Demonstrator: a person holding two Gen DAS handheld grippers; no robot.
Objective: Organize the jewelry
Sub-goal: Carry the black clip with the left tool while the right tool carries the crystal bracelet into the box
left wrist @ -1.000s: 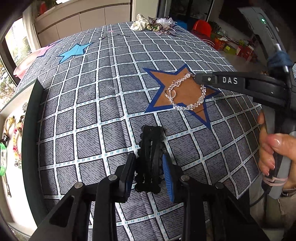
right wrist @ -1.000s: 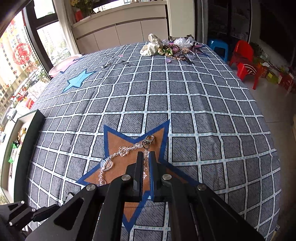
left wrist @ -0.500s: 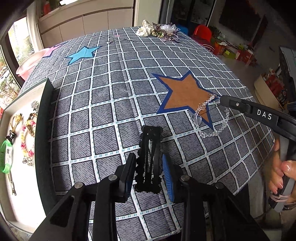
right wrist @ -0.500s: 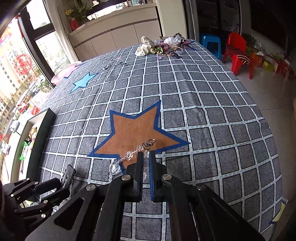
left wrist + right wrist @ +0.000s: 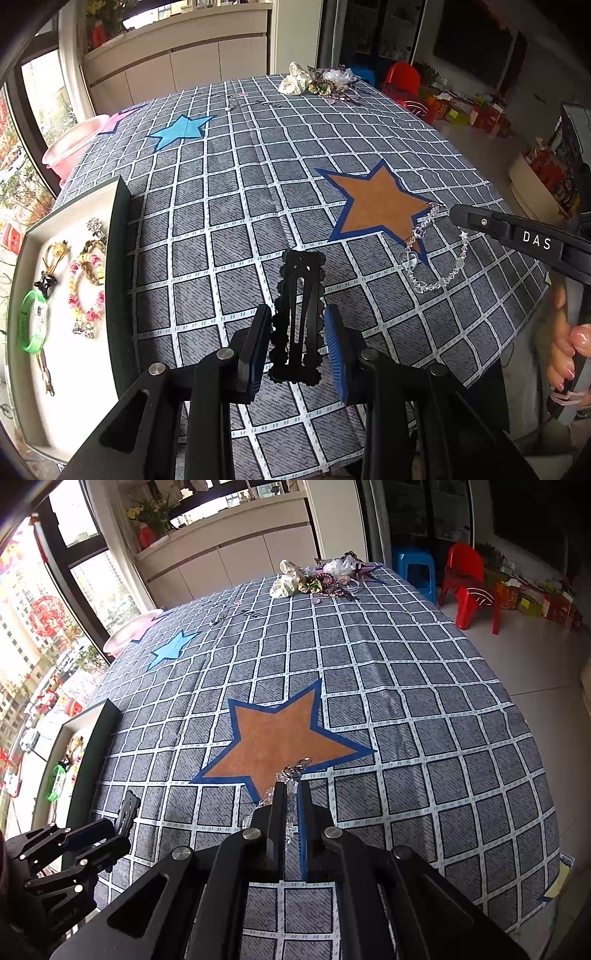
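Note:
My left gripper (image 5: 298, 332) is shut on a black scalloped hair clip (image 5: 298, 314), held above the checked tablecloth. It also shows at lower left in the right wrist view (image 5: 110, 834). My right gripper (image 5: 291, 801) is shut on a clear crystal bead bracelet (image 5: 291, 775), lifted off the table. In the left wrist view the bracelet (image 5: 436, 258) dangles from the right gripper's tip (image 5: 452, 214) beside the brown star (image 5: 380, 203). A white jewelry tray (image 5: 74, 387) at the left holds several bracelets and clips.
A brown star with blue border (image 5: 277, 738) and a light blue star (image 5: 181, 129) mark the cloth. A pile of accessories (image 5: 317, 578) lies at the far edge. A pink basin (image 5: 70, 144) sits at far left. Red chair (image 5: 469, 583) stands beyond the table.
My right gripper has lifted the crystal bracelet off the brown star and drawn it back toward the table's near right edge. Both grippers rose and pulled back; the tray came into view at left.

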